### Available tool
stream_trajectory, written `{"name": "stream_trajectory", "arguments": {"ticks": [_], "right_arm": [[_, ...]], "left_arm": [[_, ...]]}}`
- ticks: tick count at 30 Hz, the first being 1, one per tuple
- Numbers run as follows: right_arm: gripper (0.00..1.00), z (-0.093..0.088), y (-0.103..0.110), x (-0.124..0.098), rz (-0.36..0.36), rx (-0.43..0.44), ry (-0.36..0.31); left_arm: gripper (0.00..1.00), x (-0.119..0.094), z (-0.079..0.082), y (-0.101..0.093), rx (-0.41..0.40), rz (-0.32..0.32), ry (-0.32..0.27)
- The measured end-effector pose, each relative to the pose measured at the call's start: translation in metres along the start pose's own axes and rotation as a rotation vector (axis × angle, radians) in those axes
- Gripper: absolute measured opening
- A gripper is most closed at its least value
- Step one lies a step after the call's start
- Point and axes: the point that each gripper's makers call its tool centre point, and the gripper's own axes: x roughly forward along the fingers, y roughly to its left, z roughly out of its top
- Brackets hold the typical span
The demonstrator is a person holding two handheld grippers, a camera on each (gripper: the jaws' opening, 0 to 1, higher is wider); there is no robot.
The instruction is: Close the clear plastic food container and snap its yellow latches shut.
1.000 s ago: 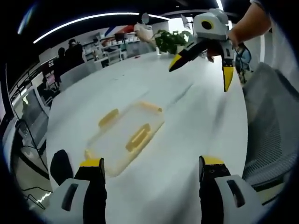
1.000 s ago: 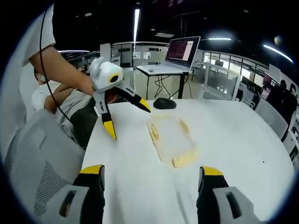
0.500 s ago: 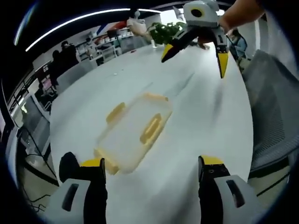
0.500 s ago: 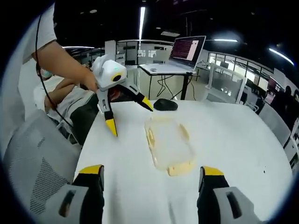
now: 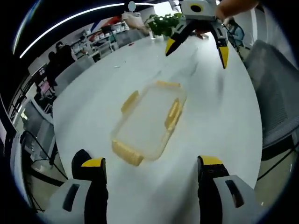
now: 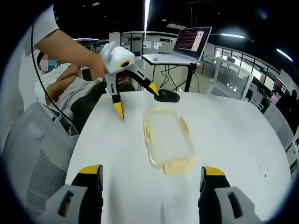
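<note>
Lying flat on the white table, the clear container sits between both grippers, touched by neither. Left gripper and right gripper both have jaws spread, empty. Lid seems seated, though glare makes it uncertain. Looks light, thin, slippery; likely to skate. Best contact: the yellow latches at rim.

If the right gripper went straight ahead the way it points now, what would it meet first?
Probably the clear food container: it lies on the white table directly ahead, between the open jaws of the right gripper, its near yellow latch closest. Depth is hard to judge.
</note>
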Motion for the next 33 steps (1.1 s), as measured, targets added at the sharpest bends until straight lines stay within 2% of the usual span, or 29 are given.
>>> {"name": "stream_trajectory", "arguments": {"ticks": [5,15,22,30,33], "right_arm": [[0.85,-0.001,-0.004,0.004,0.010,-0.006,0.014],[0.83,-0.002,-0.007,0.015,0.044,-0.031,0.045],[0.80,-0.009,-0.010,0.019,0.063,-0.052,0.088],[0.79,-0.009,-0.018,0.025,0.083,-0.047,0.107],[0.78,-0.008,-0.019,0.029,0.097,-0.059,0.114]], "left_arm": [[0.77,0.000,-0.002,0.010,0.001,-0.005,0.001],[0.75,0.003,-0.004,0.016,0.080,-0.049,0.041],[0.74,0.008,-0.005,0.023,0.102,-0.076,0.062],[0.72,0.017,-0.003,0.023,0.171,-0.130,0.098],[0.71,0.018,-0.006,0.027,0.226,-0.136,0.128]]}}
